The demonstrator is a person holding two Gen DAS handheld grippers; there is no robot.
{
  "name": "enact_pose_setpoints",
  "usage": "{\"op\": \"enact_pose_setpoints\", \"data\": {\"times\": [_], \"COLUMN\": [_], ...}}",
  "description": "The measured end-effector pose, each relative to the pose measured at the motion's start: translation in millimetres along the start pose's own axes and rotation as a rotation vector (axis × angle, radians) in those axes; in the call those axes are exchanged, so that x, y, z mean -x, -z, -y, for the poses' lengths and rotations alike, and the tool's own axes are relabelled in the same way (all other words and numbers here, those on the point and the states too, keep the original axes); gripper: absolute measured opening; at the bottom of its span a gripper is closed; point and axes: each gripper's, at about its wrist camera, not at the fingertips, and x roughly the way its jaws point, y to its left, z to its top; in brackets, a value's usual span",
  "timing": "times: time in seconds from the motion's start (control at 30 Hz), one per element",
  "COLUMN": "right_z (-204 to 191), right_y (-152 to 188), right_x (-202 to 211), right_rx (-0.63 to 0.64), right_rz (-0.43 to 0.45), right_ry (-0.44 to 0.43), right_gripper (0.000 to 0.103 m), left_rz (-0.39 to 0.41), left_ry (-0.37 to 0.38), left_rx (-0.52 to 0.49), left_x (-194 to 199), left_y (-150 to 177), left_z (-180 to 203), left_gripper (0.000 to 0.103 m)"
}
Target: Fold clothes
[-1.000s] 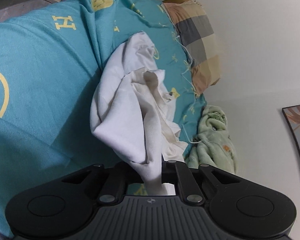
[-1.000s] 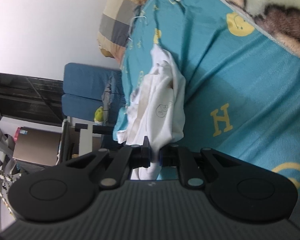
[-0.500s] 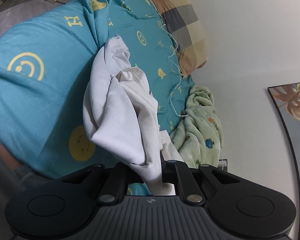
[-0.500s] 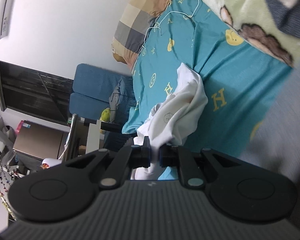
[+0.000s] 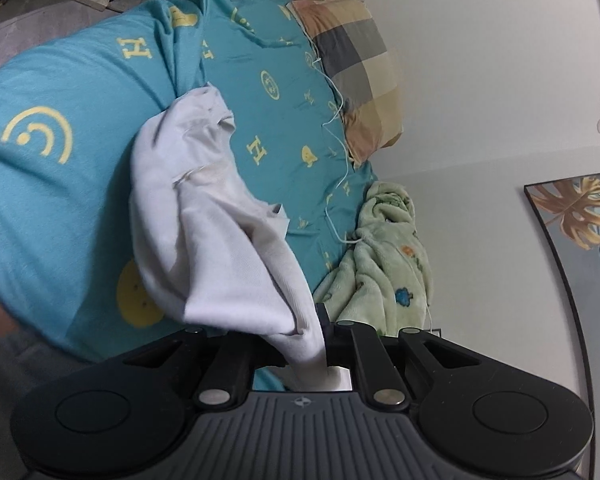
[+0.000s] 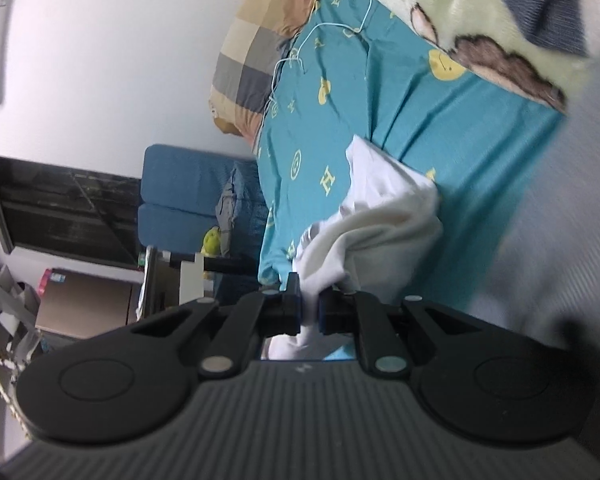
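Note:
A white garment hangs bunched above the teal bed sheet. My left gripper is shut on one edge of it, and cloth drapes over the left finger and hides it. In the right wrist view the same white garment sags between the two hands, its far end trailing on the teal bed sheet. My right gripper is shut on another edge, with cloth pinched between the blue pads.
A checked pillow lies at the head of the bed by the white wall. A green fleece blanket is heaped beside it. A blue sofa and a cardboard box stand past the bed's edge. Blurred grey fabric fills the right.
Both grippers have lifted and drawn back from the bed, so the garment hangs higher and more of the sheet, pillow and room shows. Both grips stay shut.

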Motion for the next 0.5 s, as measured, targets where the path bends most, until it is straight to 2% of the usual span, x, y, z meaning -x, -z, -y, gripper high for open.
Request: {"op": "enact_pose_setpoints", "data": {"times": [0.23, 0.5], "right_z": [-20, -23], "right_y": [-45, -97], "right_x": [-73, -172], "right_rx": [0.006, -0.013], "right_rz": [0.004, 0.003], "right_ry": [0.039, 0.106], "right_gripper": [0.011, 0.011], "left_rz": [0.025, 0.019], "left_ry": [-0.026, -0.092], "left_rx": [-0.002, -0.039], "left_x": [-54, -149], "left_y": [-52, -125], "left_z": [15, 16], "left_gripper": [0.012, 0.012]}}
